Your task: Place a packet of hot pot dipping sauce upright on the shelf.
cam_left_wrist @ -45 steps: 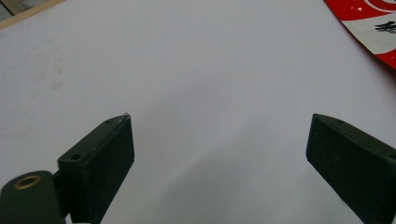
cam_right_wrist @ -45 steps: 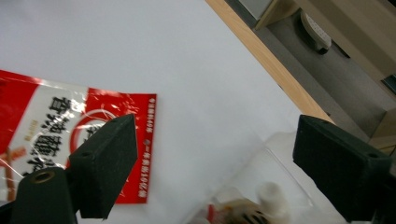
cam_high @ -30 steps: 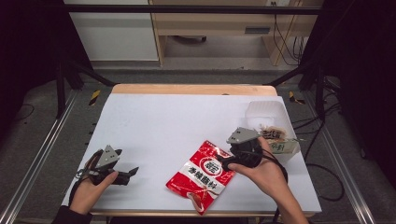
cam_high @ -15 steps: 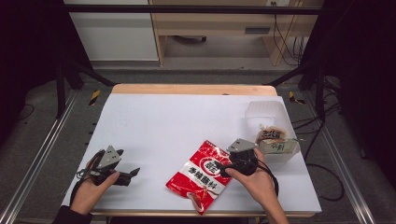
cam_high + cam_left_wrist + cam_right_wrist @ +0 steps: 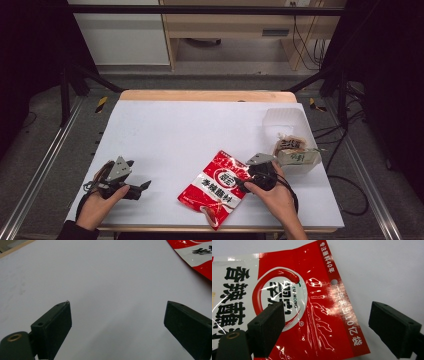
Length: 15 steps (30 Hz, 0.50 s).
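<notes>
High view: white table point(image 5: 190, 135), dark room around it. Clear plastic tub point(image 5: 285, 121) at right edge holds a packaged snack point(image 5: 292, 150). Red sachet point(image 5: 220, 186) lies flat near the front edge.

Left gripper view: my left gripper point(image 5: 117, 322) gapes wide over bare table.

Right gripper view: right gripper point(image 5: 327, 326) wide apart, straddling the sachet's top edge, gripping nothing.

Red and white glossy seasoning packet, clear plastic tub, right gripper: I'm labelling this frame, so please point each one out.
Red and white glossy seasoning packet point(image 5: 218, 186), high view, middle of its printed face.
Clear plastic tub point(image 5: 283, 119), high view, its far rim.
Right gripper point(image 5: 325, 327), right gripper view, midway between its open jaws.
</notes>
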{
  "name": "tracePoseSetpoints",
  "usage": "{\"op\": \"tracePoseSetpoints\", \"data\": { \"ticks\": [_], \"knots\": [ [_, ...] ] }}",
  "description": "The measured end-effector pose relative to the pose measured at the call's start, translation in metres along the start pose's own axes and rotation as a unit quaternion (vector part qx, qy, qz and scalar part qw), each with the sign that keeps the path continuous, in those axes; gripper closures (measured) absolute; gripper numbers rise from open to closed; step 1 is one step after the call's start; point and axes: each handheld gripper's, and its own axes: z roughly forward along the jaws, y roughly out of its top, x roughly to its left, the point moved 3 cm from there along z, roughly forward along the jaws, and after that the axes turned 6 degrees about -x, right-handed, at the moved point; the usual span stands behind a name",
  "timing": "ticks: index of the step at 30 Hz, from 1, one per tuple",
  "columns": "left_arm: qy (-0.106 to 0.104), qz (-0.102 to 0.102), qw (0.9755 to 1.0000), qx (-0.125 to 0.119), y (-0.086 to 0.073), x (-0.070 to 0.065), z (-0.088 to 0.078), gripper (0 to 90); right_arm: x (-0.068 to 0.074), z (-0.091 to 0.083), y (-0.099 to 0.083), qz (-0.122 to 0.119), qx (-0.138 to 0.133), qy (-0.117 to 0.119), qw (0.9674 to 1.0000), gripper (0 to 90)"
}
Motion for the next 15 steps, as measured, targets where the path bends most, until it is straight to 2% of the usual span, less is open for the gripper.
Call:
{"op": "tracePoseSetpoints", "data": {
  "ticks": [8,15],
  "knots": [
    [-0.003,0.001,1.0000,0.001,0.0001,-0.0006,0.0011,7.5,-0.0026,0.0048,-0.0058,0.018,0.016,0.009,0.9997,13.4],
    [-0.005,0.002,1.0000,0.002,0.0003,-0.0013,0.0014,7.5,-0.0020,0.0038,-0.0066,0.022,0.018,0.018,0.9994,15.0]
  ]
}}
